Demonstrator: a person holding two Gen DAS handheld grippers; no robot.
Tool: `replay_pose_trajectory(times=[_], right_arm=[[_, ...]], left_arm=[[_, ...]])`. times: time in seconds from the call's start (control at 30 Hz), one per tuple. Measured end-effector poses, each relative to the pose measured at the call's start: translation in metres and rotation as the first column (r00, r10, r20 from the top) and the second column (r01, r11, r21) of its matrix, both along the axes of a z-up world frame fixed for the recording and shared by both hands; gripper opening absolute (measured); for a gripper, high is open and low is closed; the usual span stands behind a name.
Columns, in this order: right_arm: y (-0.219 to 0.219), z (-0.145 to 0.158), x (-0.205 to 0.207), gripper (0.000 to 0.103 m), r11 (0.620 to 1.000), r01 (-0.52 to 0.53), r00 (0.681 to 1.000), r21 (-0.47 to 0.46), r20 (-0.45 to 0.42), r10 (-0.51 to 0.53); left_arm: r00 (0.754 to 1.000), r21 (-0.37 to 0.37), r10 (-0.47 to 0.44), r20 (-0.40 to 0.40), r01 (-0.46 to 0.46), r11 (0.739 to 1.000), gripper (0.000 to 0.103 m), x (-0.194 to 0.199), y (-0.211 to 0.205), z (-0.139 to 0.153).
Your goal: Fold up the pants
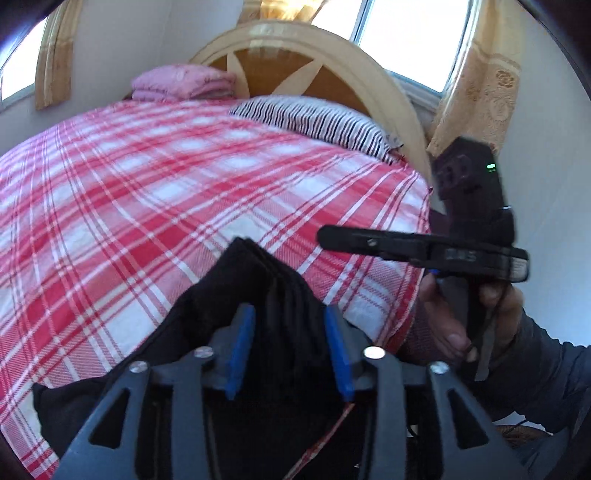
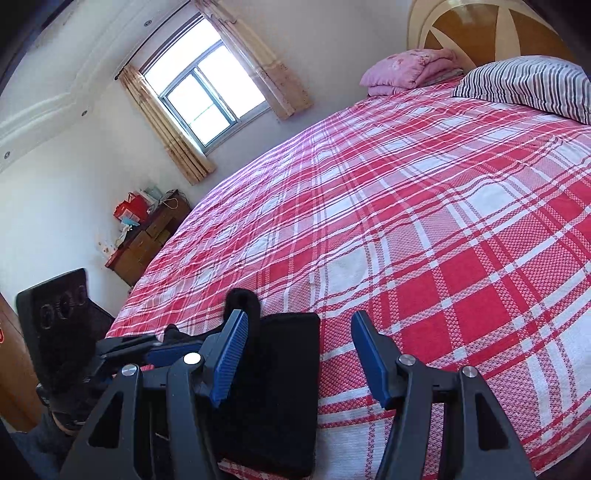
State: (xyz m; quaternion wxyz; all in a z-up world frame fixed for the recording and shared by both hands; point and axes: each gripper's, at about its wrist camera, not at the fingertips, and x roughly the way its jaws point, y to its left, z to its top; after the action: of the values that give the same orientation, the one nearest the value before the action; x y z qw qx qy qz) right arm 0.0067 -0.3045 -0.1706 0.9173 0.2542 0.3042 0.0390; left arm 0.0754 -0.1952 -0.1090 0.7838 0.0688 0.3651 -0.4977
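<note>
Black pants [image 2: 284,391], seemingly folded, on bed edge

2 wrist views, close, share the bed [image 1: 147,184] and headboard [image 2: 480,29].

Pants [image 1: 258,332] bottom prob. behind claw

Red-checked bed [image 2: 424,206]; on it black folded pants [image 2: 280,387]; striped pillow [image 2: 524,85]; pink quilt [image 2: 410,66]
</note>
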Motion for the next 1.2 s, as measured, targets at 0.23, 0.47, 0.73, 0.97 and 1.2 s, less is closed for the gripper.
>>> replay_pose_trajectory(times=[0.23, 0.47, 0.73, 0.97, 1.2], right_arm=[[0.011, 0.011, 0.0, 0.06, 0.997, -0.082, 0.997, 0.015, -0.008, 0.082], [0.064, 0.02, -0.002, 0.06, 0.968, -0.224, 0.973, -0.11, -0.089, 0.215], [0.079, -0.001, -0.01, 0.027, 0.933, -0.192, 0.95, -0.304, -0.295, 0.1], [0.044, -0.02, -0.021, 0.027, 0.956, -0.141, 0.939, -0.256, -0.342, 0.047], [0.043, 0.005, -0.018, 0.027, 0.96, -0.104, 0.968, -0.26, -0.25, 0.038]], left_arm=[[0.975, 0.028, 0.158, 0.155, -0.164, 0.986, 0.073, -0.005, 0.056, 0.001], [0.936, 0.123, 0.311, 0.162, -0.332, 0.935, 0.073, 0.016, 0.102, -0.04], [0.926, 0.104, 0.354, 0.129, -0.367, 0.924, 0.075, 0.018, 0.116, -0.055], [0.916, 0.123, 0.389, 0.099, -0.399, 0.909, 0.089, 0.023, 0.122, -0.074], [0.91, 0.12, 0.406, 0.083, -0.414, 0.903, 0.093, 0.025, 0.124, -0.075]])
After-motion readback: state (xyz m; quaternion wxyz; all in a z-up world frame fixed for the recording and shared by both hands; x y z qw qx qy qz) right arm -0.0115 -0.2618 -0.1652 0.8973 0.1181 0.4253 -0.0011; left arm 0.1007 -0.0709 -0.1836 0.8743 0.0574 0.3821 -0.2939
